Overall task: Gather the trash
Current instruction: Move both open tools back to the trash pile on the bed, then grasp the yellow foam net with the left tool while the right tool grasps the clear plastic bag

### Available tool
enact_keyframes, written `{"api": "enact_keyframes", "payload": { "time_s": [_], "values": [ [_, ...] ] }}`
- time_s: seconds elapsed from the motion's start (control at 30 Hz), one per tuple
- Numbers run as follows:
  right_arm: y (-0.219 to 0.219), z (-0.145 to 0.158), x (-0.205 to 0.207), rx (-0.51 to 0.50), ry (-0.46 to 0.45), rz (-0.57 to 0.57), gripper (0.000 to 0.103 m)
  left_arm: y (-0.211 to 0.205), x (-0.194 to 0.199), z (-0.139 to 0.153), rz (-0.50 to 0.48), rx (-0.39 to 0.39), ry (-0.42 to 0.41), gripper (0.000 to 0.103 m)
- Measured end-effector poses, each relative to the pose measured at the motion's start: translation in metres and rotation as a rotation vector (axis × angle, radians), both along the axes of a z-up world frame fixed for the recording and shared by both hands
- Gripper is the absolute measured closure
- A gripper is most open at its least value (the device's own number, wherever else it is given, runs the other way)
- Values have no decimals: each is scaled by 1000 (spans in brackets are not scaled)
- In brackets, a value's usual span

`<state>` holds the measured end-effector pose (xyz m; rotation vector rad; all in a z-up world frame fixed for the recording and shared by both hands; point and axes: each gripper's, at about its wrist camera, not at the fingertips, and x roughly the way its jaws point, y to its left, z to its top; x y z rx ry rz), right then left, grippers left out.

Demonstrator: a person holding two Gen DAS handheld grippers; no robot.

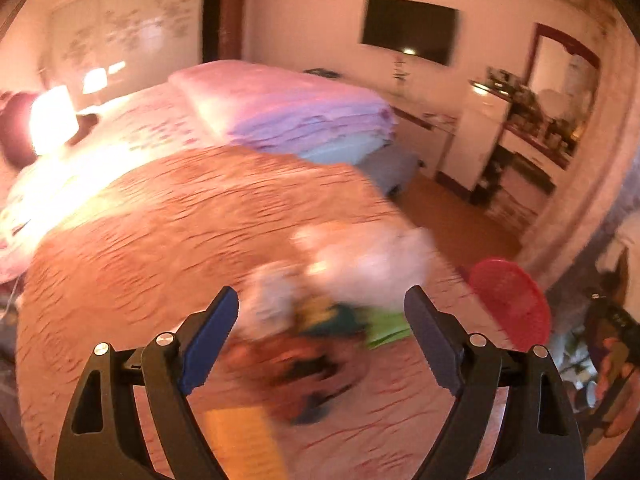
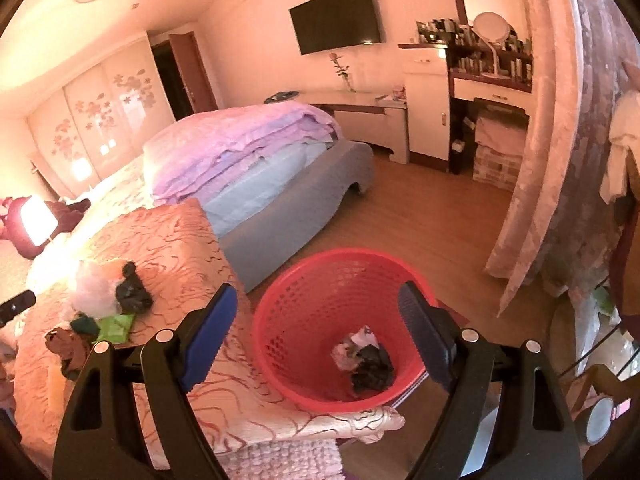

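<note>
Trash pile (image 2: 104,312) on our orange bedspread (image 2: 180,240), red basket (image 2: 304,280) beside it holding crumpled scraps (image 2: 362,360), our left gripper (image 1: 322,320) and right gripper (image 2: 318,318) spread wide, both empty.

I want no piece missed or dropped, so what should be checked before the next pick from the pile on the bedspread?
1. Left gripper empty, jaws wide: ok.
2. Right gripper empty above the red basket: ok.
3. Red basket has room; only a few crumpled pieces at its bottom: ok.
4. Trash pile left on the orange bedspread: not ok, uncollected.
5. Left wrist view sharp enough to pick a target: not ok, blurred.
6. Basket stands stably: cannot tell.
</note>
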<state>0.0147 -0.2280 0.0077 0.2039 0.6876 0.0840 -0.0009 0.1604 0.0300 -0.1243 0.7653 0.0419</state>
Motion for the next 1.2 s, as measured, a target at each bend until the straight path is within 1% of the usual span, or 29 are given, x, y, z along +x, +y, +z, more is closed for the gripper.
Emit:
{"api": "enact_keyframes", "payload": {
  "time_s": [0.13, 0.2, 0.3, 0.47, 0.5, 0.53, 0.57, 0.6, 0.67, 0.7, 0.73, 0.77, 0.93, 1.07, 1.2],
  "values": [
    [13, 2, -1, 2, 0, 33, 23, 39, -24, -13, 86, -20, 41, 21],
    [20, 1, -1, 3, 3, 49, 23, 49, -34, -22, 98, -43, 63, 21],
    [30, 2, -3, 3, 7, 73, 23, 51, -47, -40, 83, -73, 100, 21],
    [42, 2, -6, -1, 9, 103, 23, 34, -57, -71, 39, -63, 172, 22],
    [44, 3, -6, -2, 9, 107, 23, 32, -56, -74, 37, -60, 179, 27],
    [45, 3, -6, -1, 10, 111, 23, 32, -55, -77, 34, -61, 188, 36],
    [47, 3, -7, -2, 10, 113, 23, 34, -55, -80, 35, -67, 198, 40],
    [48, 2, -7, -2, 10, 114, 23, 35, -54, -83, 36, -73, 205, 48],
    [50, 2, -7, -2, 11, 117, 23, 35, -56, -86, 37, -66, 201, 51],
    [51, 2, -7, -2, 11, 119, 23, 34, -55, -86, 31, -62, 200, 55],
    [52, 2, -7, -3, 12, 121, 23, 33, -56, -86, 26, -58, 199, 62],
    [52, 1, -7, -5, 14, 123, 23, 32, -56, -85, 25, -56, 199, 64],
    [60, 0, -6, -10, 15, 147, 23, 33, -61, -81, 26, -70, 177, 85],
    [72, -1, -5, -13, 13, 178, 23, 36, -63, -70, 39, -55, 146, 88],
    [91, 1, -2, -4, 11, 243, 23, 45, -69, -52, 72, -57, 85, 88]
  ]
}}
